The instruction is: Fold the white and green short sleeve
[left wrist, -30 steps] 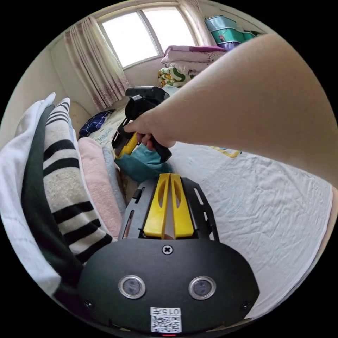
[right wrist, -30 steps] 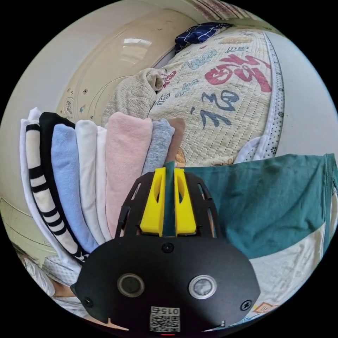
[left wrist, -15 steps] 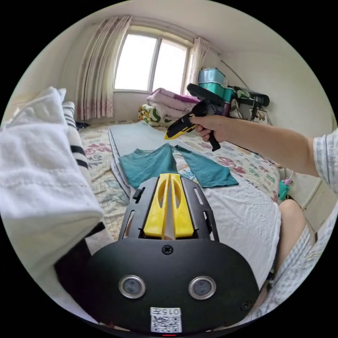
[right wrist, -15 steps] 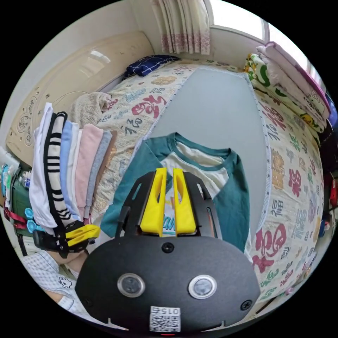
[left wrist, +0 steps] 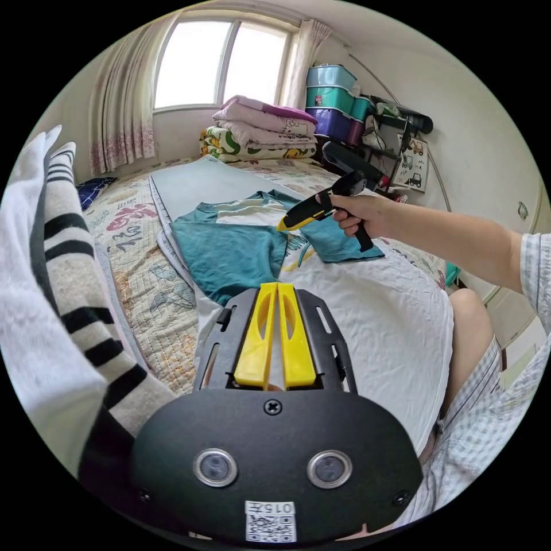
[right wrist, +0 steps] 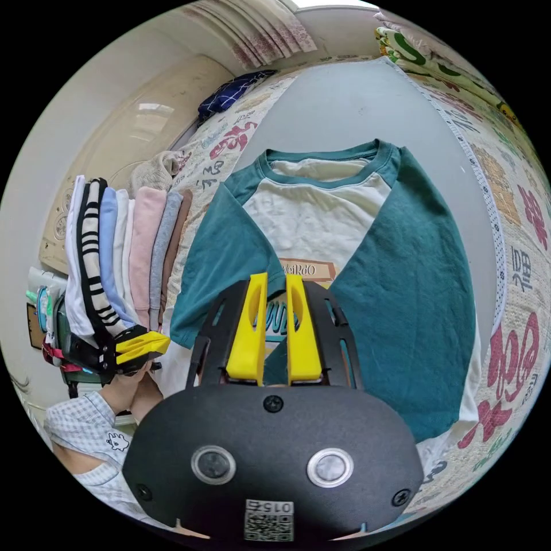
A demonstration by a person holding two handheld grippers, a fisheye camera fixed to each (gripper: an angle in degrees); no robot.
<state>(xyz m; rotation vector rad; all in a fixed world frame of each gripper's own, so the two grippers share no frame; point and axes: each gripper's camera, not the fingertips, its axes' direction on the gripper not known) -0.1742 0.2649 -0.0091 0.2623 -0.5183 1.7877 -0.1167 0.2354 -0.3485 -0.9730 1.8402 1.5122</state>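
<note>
Spans the room under quilted covers with a plain grey mat down the middle: the bed [right wrist: 344, 97], used here in place of a table.

Lies on that mat, flat and face up, collar toward the far end and both green sleeves spread wide: the white and green short sleeve [right wrist: 321, 218], apparently squared up so that a first fold can run straight; not yet folded.

Stands on edge beside the bed, close to the person: a stack of folded clothes [right wrist: 115, 252], presumably work already finished and kept clear of the mat.

Hovers above the shirt's chest print with fingers slightly parted and nothing between them: the right gripper [right wrist: 276, 278], seemingly choosing a place to take hold.

Waits low beside the stack, short of the near hem, fingers closed together on nothing: the left gripper [left wrist: 278, 285].

Shows large red and blue characters across the quilt, and lettering on the shirt's print, partly covered and too blurred to read with confidence.
</note>
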